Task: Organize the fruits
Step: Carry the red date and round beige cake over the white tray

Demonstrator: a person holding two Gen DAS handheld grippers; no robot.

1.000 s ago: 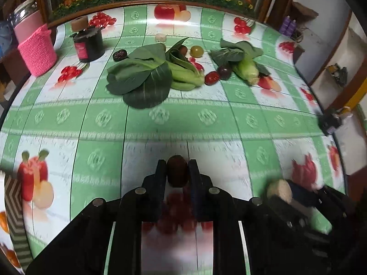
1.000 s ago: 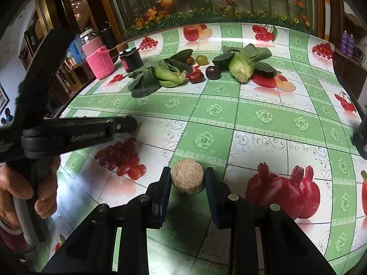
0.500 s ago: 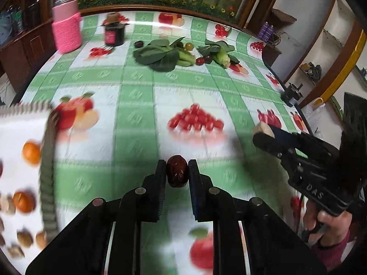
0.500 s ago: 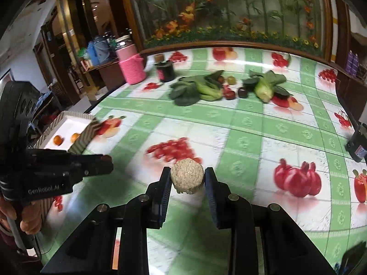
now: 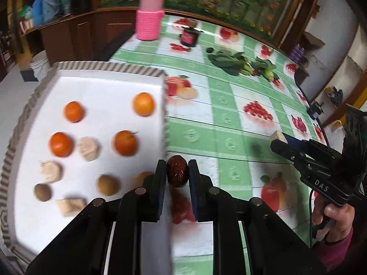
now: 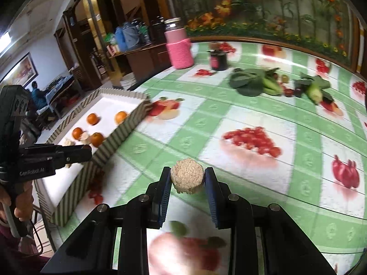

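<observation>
tabletop (image 6: 270, 105): glossy cloth, green and white checks, printed fruit pictures (cherries, apples, pomegranates); covers the whole surface
tray (image 5: 96, 68): striped rim, white inside, at the near left edge of the tabletop; blurred
tray contents: several oranges (image 5: 143, 103), pale round lumps, small brown fruits, spread apart on the white floor
left gripper (image 5: 177, 170): fingers clamped on a date (image 5: 177, 171), dark red, wrinkled, upright between the pads; held in the air just beside the tray's right wall
right gripper (image 6: 187, 177): fingers clamped on a puck (image 6: 187, 176), tan, grainy, round; held over the tabletop, right of the tray
right gripper, seen from left view: low right, person's hand (image 5: 337, 217) on the grip, magenta sleeve below
left gripper, seen from right view: low left, over the tray's near end, hand partly visible on its handle
greens (image 6: 252, 81): leafy bunches lying at the far side of the tabletop, small dark and red fruits among them, too small to name
pink jar (image 6: 179, 45): knitted pink sleeve, metal lid, upright at the far left corner
dark jar (image 6: 218, 59): just right of the pink jar, upright
back wall: big mural of flowers and bamboo behind a wooden frame
left side of room: dark wood cabinets, blue bottles on a counter, framed picture on a white wall, seated person far off
right side of room: white wall, wooden trim, purple bottles on a shelf
</observation>
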